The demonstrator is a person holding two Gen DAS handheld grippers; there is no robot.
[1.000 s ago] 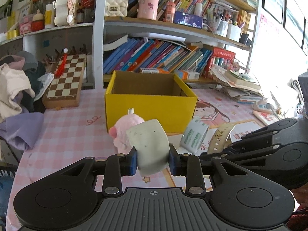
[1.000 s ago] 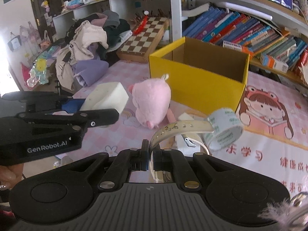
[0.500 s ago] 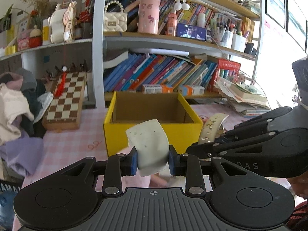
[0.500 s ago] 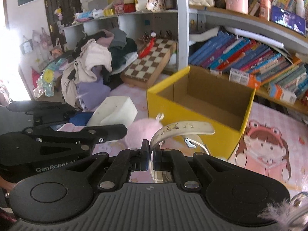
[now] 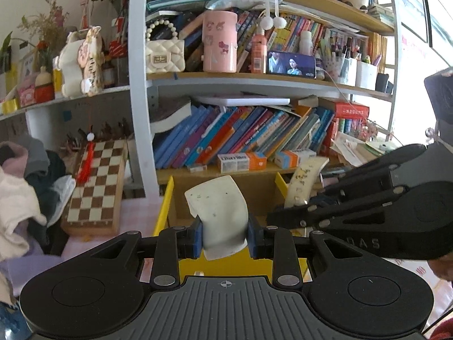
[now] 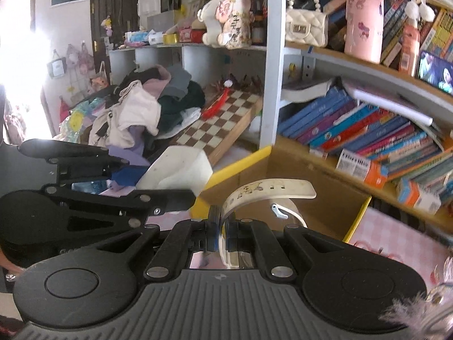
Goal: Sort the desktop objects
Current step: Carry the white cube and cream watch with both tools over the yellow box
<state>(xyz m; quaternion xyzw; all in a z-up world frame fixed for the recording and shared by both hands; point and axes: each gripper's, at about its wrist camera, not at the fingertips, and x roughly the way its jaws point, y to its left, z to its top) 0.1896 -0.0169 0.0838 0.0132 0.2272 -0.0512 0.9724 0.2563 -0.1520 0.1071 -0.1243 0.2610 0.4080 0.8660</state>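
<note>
My left gripper [image 5: 225, 236] is shut on a pale speckled sponge block [image 5: 219, 209], squeezed between its blue pads. It hangs just above the near wall of the open yellow cardboard box [image 5: 165, 208]. My right gripper [image 6: 223, 231] is shut on a cream watch strap [image 6: 271, 188] with a small printed pattern; the strap arches over the box's open inside [image 6: 320, 198]. In the left wrist view the right gripper [image 5: 276, 215] shows at the right with the strap [image 5: 301, 180] standing up. In the right wrist view the left gripper [image 6: 194, 198] holds the sponge [image 6: 178, 170] at the left.
A bookshelf full of leaning books [image 5: 235, 137] stands right behind the box. A folded chessboard [image 5: 94, 187] lies to the left beside a heap of clothes [image 6: 144, 113]. The tabletop has a pink checked cover [image 6: 393, 235].
Both grippers rose and moved forward toward the yellow box, each keeping its object. The pink plush toy and the tape roll dropped out of view below.
</note>
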